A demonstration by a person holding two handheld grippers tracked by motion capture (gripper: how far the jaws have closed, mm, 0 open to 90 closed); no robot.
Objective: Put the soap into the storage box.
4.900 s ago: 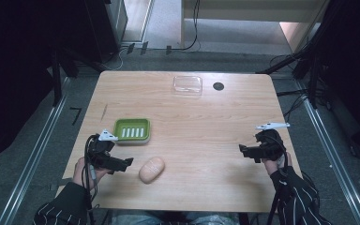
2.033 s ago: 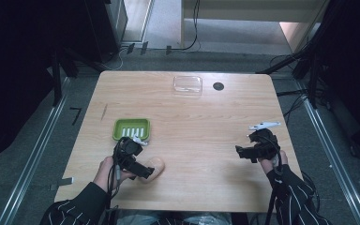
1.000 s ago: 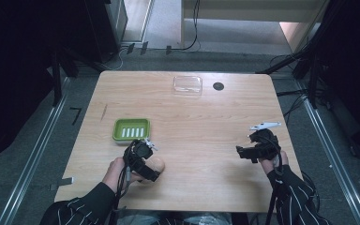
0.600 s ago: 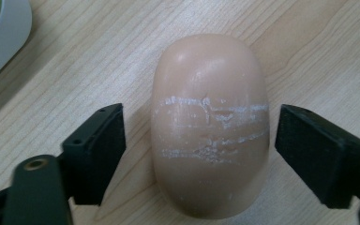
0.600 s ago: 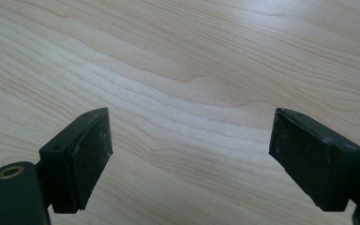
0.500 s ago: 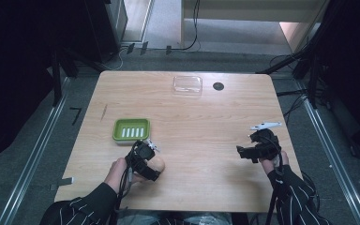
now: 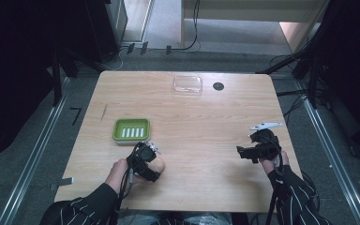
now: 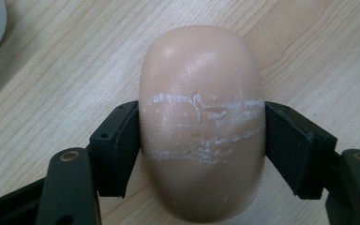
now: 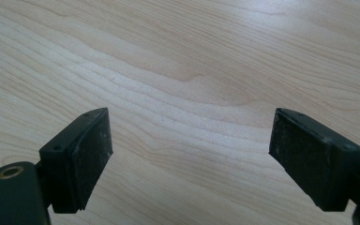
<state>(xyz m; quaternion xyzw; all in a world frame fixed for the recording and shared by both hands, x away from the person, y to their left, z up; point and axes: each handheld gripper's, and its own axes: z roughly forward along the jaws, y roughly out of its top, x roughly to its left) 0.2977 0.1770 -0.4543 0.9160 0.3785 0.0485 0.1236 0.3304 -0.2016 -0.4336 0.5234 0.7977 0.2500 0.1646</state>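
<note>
In the high view, the left hand-held gripper (image 7: 151, 161) sits over the pale soap bar (image 7: 157, 165) near the front edge of the table (image 7: 206, 122), just in front of the green soap dish (image 7: 131, 129). A few seconds back this hand-held gripper was off to the left of the bar; now it is on it. The right hand-held gripper (image 7: 243, 153) hovers over bare wood at the right side, where it was before. A clear plastic lid (image 7: 187, 85) lies far back, well apart from everything.

In the left gripper view, the jaws have just been closing, and their pads now press both flanks of the soap bar (image 8: 201, 126), which lies on the wood with white scuff lines across its middle. The grasp looks made, so I judge a lift toward the dish comes next; the smooth, rounded bar could slip.

In the right gripper view, the jaws stand wide apart with nothing but table (image 9: 183, 61) between them.
</note>
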